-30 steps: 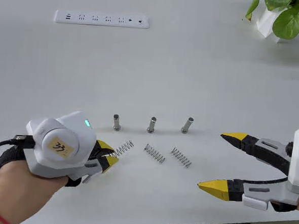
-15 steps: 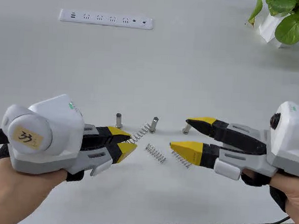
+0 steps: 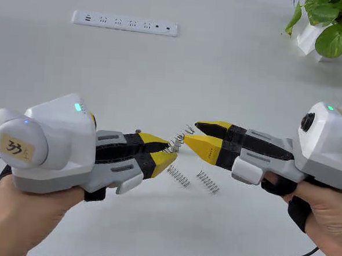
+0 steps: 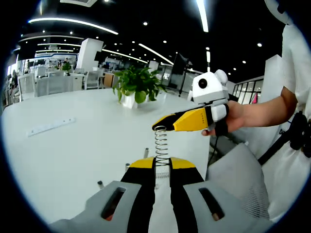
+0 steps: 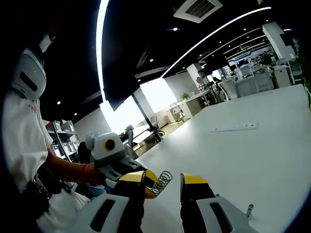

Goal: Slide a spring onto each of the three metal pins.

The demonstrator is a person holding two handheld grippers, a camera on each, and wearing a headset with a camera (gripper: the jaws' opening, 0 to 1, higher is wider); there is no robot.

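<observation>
My left gripper [image 3: 168, 157] is shut on one end of a small steel spring [image 3: 176, 143], held up off the white table [image 3: 232, 74]; the left gripper view has the coil [image 4: 161, 143] rising from my nearly closed jaws. My right gripper [image 3: 191, 136] faces it from the right, open, with the spring's free end [image 5: 164, 180] between its yellow tips. Two more springs [image 3: 178, 175] [image 3: 207, 181] lie on the table below. One metal pin [image 3: 137, 132] peeks out above the left jaws; three pins stand in a row [image 4: 127, 166] in the left gripper view.
A white power strip [image 3: 125, 23] lies at the far side of the table. A potted plant [image 3: 328, 21] stands at the far right corner. The table's near edge runs just under both hands.
My left gripper has lifted a spring off the table and moved right. The right gripper has swung left and up, its tips now around the spring's free end.
</observation>
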